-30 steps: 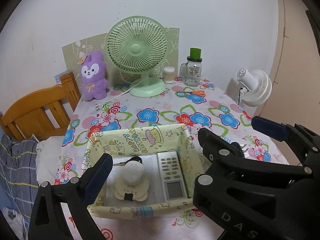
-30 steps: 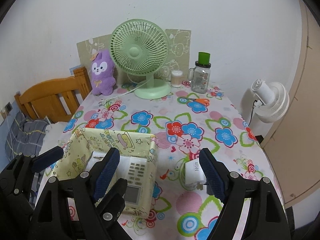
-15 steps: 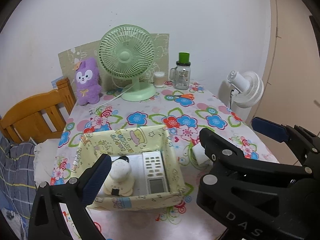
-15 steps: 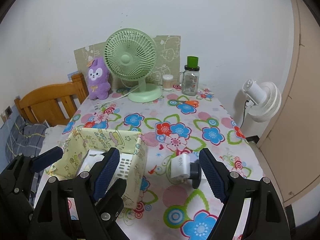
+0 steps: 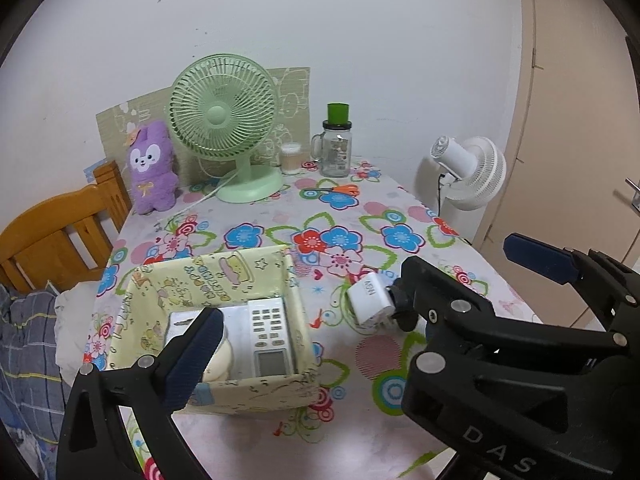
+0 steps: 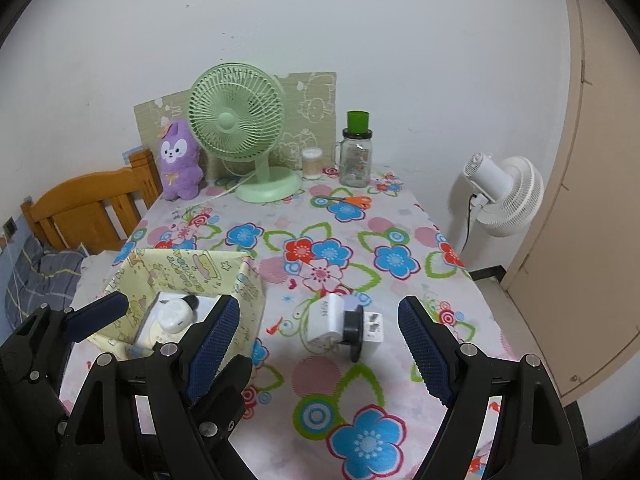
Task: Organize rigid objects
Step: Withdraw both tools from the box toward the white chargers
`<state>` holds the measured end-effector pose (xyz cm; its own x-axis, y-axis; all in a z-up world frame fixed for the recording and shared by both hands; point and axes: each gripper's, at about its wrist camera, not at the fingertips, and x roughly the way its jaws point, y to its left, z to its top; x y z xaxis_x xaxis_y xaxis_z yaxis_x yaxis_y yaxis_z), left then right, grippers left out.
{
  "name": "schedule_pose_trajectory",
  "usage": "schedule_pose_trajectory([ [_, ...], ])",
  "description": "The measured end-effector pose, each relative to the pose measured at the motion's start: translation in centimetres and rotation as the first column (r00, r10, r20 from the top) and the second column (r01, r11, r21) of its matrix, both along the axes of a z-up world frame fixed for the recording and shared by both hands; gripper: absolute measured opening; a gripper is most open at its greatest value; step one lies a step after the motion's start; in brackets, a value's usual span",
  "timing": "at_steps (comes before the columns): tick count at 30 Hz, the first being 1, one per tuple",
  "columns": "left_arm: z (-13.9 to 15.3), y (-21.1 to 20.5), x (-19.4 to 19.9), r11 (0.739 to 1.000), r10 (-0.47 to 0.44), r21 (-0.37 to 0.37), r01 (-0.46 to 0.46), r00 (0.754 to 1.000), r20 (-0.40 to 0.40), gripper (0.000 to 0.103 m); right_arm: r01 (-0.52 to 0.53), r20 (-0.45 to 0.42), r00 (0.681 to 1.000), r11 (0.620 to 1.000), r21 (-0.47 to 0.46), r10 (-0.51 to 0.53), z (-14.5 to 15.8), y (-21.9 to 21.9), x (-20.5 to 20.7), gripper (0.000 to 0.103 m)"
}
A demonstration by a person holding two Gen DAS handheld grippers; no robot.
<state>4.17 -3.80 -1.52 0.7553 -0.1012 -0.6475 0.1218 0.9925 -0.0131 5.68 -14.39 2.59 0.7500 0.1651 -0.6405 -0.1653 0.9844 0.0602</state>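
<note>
A yellow cartoon-print box [image 5: 208, 280] [image 6: 188, 268] stands on the floral table near its front left. Inside lie a grey remote control [image 5: 270, 336] and a white round device [image 6: 174, 316]. A white plug adapter with a black part [image 6: 344, 322] [image 5: 370, 300] lies on the cloth to the right of the box. My left gripper [image 5: 360, 308] is open and empty, raised above the box and adapter. My right gripper [image 6: 320, 344] is open and empty, raised in front of the adapter. The left gripper's finger [image 6: 96, 314] shows over the box in the right wrist view.
At the back stand a green desk fan [image 6: 244, 128], a purple plush toy [image 6: 178, 160], a glass jar with a green lid [image 6: 356, 152] and a small cup [image 6: 312, 162]. Orange scissors [image 6: 352, 200] lie near the jar. A wooden chair [image 6: 88, 208] is left, a white fan [image 6: 504, 196] right.
Both grippers have pulled back and up from the table. The box and adapter now look farther away, and the adapter shows fully. Both grippers stay open.
</note>
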Motion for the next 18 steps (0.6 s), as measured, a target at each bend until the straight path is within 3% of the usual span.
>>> schedule_pose_trajectory([
  [9, -0.6, -2.2, -0.2, 1.0, -0.026, 0.009, 0.026, 1.0, 0.009, 0.102, 0.027, 0.01, 1.0, 1.0, -0.008, -0.027, -0.6, -2.3, -0.5, 0.084],
  [14, -1.1, -3.7, -0.2, 0.997, -0.031, 0.068, 0.028, 0.998, 0.045, 0.102, 0.037, 0.01, 0.999, 0.999, -0.017, -0.036, -1.3, -3.4, -0.4, 0.084],
  [18, -1.7, -4.5, 0.3, 0.998, -0.044, 0.034, 0.043, 0.999, 0.026, 0.102, 0.045, 0.002, 0.999, 0.999, -0.017, -0.045, -1.9, -4.5, -0.1, 0.084],
])
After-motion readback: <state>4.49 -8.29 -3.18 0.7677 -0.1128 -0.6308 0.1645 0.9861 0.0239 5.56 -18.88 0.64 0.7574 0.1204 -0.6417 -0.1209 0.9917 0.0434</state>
